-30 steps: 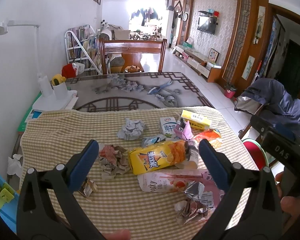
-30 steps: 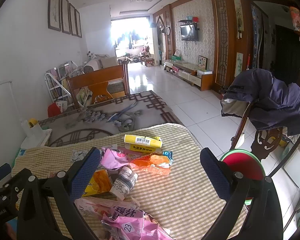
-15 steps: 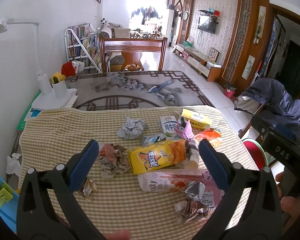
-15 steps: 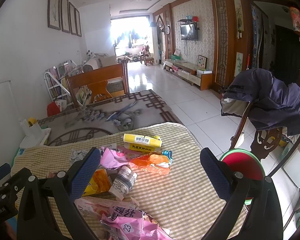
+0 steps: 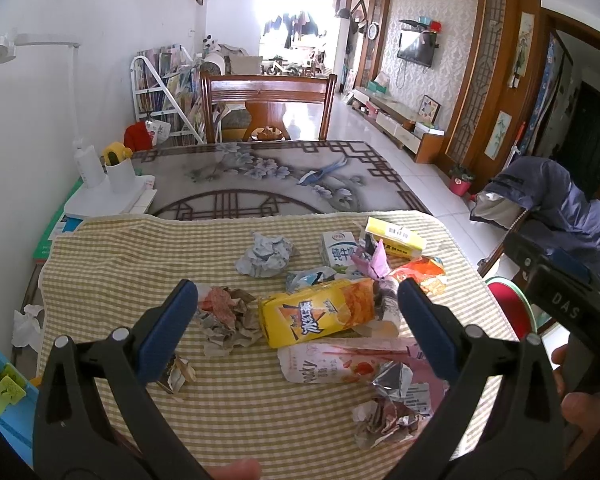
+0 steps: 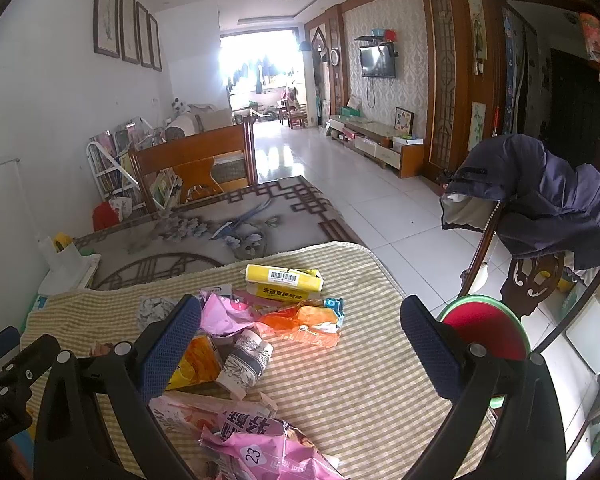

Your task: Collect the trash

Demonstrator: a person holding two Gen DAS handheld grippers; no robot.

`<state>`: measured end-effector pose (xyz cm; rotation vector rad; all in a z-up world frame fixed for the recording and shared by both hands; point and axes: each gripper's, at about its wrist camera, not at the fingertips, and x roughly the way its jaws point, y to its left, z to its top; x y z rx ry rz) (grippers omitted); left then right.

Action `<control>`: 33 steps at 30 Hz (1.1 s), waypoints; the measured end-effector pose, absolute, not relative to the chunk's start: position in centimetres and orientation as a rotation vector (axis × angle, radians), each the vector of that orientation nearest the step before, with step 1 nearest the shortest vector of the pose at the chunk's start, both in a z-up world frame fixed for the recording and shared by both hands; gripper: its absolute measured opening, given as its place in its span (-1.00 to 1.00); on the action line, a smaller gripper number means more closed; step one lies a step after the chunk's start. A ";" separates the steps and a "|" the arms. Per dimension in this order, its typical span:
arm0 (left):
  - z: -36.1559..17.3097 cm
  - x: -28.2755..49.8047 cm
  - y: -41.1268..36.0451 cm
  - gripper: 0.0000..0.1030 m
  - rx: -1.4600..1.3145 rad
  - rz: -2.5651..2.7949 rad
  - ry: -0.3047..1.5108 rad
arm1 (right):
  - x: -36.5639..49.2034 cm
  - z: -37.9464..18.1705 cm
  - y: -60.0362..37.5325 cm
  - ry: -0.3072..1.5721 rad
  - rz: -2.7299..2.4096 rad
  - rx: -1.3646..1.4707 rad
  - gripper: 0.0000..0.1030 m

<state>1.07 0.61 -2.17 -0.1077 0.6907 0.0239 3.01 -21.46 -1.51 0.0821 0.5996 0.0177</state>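
Observation:
Trash lies on a checked cloth (image 5: 112, 264) over the table. In the left wrist view my left gripper (image 5: 298, 308) is open and empty above a yellow snack box (image 5: 316, 314), with a brown paper wad (image 5: 228, 316), a grey paper wad (image 5: 266, 254), a milk carton (image 5: 338, 252) and a pink wrapper (image 5: 340, 364) around it. In the right wrist view my right gripper (image 6: 300, 332) is open and empty above an orange wrapper (image 6: 308, 322), a yellow carton (image 6: 284, 280) and a pink bag (image 6: 256, 440).
A red bin with a green rim (image 6: 488, 328) stands on the floor right of the table, beside a chair draped with a blue jacket (image 6: 548, 204). A white lamp base and cup (image 5: 108, 184) sit at the table's left. A wooden chair (image 5: 268, 108) stands at the far end.

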 end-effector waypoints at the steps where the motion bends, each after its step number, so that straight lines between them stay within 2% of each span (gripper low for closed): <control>1: -2.2 1.1 0.6 0.90 -0.108 0.024 0.691 | 3.0 -1.6 -21.5 0.599 0.018 0.079 0.86; 27: -2.3 1.2 1.0 0.90 -0.111 0.022 0.698 | 2.7 -1.4 -21.4 0.603 0.014 0.067 0.86; 33: -4.9 1.6 4.4 0.90 -0.193 0.047 0.804 | 2.5 -1.4 -21.5 0.606 0.015 0.065 0.86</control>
